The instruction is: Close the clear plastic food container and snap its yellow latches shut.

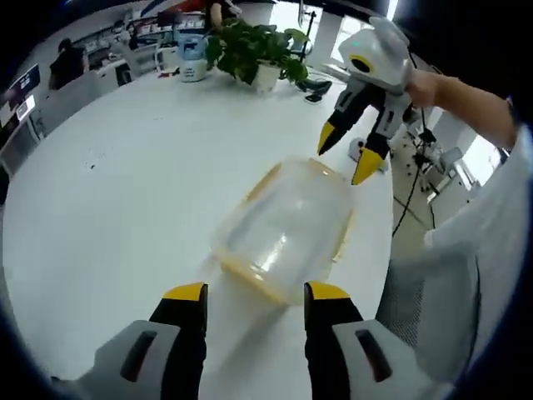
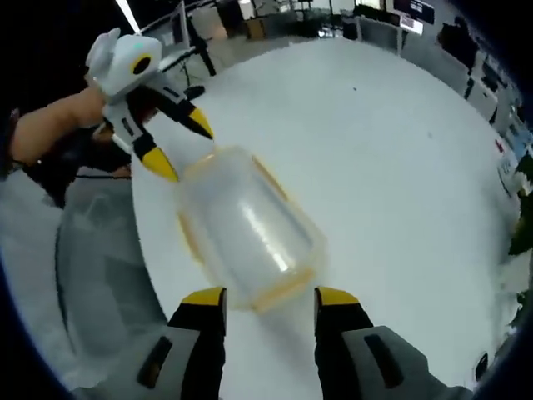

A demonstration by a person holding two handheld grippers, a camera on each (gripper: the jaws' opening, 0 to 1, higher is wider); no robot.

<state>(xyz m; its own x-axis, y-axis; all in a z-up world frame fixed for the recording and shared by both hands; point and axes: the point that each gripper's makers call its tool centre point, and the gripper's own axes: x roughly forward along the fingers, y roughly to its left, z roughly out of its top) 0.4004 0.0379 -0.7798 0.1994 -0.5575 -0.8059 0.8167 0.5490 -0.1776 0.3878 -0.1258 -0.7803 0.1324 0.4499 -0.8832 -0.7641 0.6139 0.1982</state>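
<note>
Jaws of both grippers stand spread, with nothing between them. The left gripper [image 1: 254,293] faces one short end of the clear plastic food container [image 1: 287,229]; the right gripper [image 2: 271,297] faces the opposite short end, each hovering just off the rim. The container lies near the edge of the white table [image 1: 125,192], apparently turned with its domed clear body upward and the yellow rim and latches [image 2: 279,296] around its base. Judged properties: light, thin-walled, smooth and likely to slide on the tabletop; the clear wall would flex under a pinch. Best purchase is at the stiffer yellow rim or a latch tab, one gripper bracing while the other presses. A potted plant [image 1: 254,50] stands at the far side of the table
</note>
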